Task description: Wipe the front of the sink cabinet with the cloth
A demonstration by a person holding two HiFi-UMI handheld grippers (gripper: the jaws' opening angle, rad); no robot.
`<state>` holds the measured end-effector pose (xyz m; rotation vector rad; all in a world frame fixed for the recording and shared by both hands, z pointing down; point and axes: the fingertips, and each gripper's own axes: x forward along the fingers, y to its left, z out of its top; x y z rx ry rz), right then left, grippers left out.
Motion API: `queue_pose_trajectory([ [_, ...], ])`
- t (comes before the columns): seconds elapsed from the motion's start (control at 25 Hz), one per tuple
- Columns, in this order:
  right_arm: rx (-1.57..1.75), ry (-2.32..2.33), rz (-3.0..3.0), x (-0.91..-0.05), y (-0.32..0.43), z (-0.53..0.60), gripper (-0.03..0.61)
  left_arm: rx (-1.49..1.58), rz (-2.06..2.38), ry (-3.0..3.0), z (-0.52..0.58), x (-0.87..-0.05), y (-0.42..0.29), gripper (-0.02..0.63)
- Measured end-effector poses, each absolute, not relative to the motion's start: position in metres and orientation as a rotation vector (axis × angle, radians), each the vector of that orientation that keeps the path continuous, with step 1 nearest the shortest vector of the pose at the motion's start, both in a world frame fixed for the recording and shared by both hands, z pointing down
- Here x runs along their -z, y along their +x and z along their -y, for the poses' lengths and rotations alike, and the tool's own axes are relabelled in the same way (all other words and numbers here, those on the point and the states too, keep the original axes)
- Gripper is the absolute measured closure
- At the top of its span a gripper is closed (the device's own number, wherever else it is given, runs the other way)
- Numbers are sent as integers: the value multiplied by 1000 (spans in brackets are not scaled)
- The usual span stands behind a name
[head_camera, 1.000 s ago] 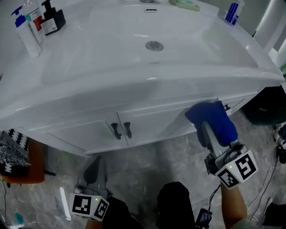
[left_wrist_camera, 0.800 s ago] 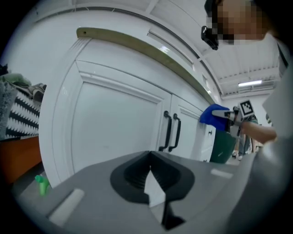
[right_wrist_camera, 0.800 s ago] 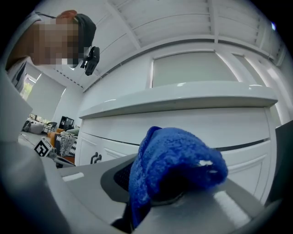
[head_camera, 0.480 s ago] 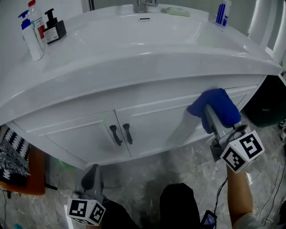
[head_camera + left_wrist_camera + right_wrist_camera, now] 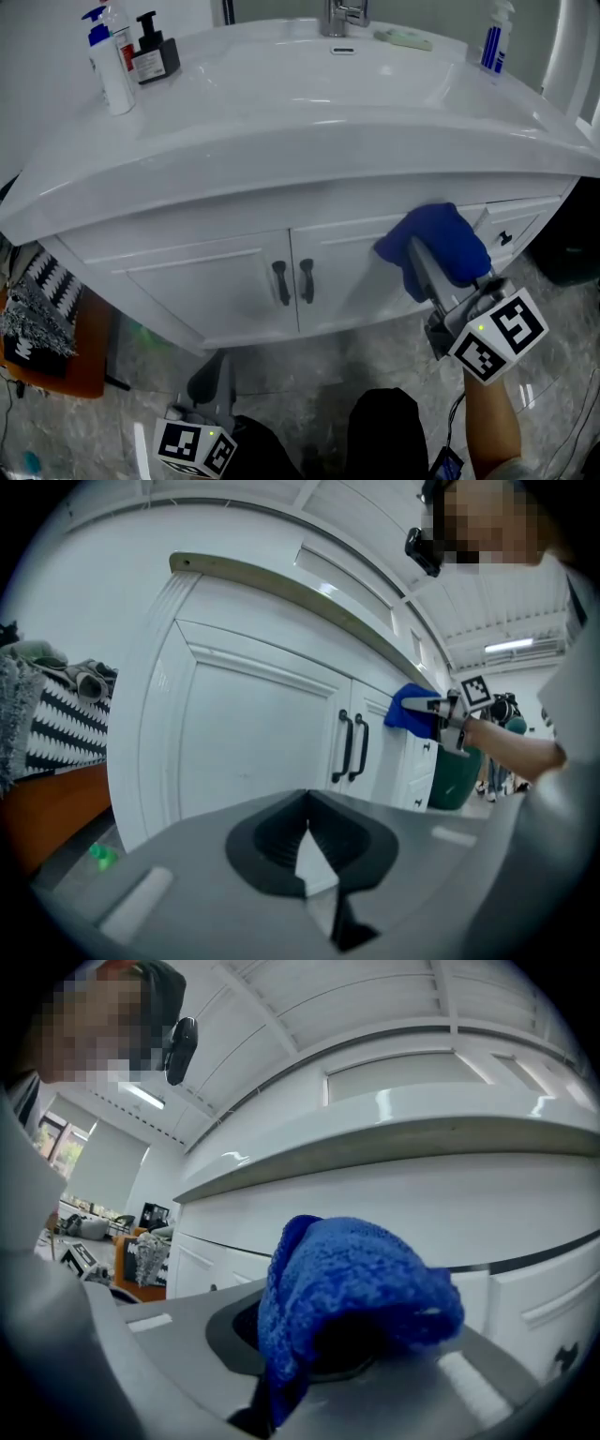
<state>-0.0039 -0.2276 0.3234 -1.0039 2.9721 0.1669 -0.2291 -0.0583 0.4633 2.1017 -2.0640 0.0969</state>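
1. The white sink cabinet [image 5: 187, 281] fills the middle of the head view. Its curved basin top [image 5: 309, 84] overhangs two doors.
2. An orange stool [image 5: 56, 366] with black-and-white patterned fabric [image 5: 33, 314] stands at the cabinet's left end, on the grey marbled floor [image 5: 375, 347].
3. The right gripper [image 5: 427, 277] reaches up from the near right toward the right door. Its jaws are clamped on the blue cloth [image 5: 433, 246].
4. The cloth is bunched over the jaw tips. It sits at the upper right of the right door, seemingly pressed to the panel, just left of a small drawer with a black knob [image 5: 504, 238]. In the right gripper view the cloth [image 5: 356, 1279] drapes over both jaws and hides their tips.
5. The left gripper [image 5: 208, 380] hangs low at the near left, above the floor and well apart from the cabinet. In the left gripper view its jaws are closed together with nothing between them.
6. On the far left of the top stand a white pump bottle [image 5: 111, 56] and a dark pump bottle [image 5: 155, 56]. A blue-and-white bottle [image 5: 494, 42] stands at the far right.
7. Two black handles [image 5: 293, 281] sit side by side where the doors meet.
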Motion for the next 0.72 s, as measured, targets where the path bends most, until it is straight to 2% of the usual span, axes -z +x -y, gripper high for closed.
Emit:
queue_pose_trajectory([
  [0.36, -154, -679, -3090, -317, -138, 165, 548, -112, 2113, 2076, 37, -464, -244, 603],
  [0.72, -9, -363, -3124, -312, -280, 105, 548, -113, 2257, 1931, -15, -458, -300, 604],
])
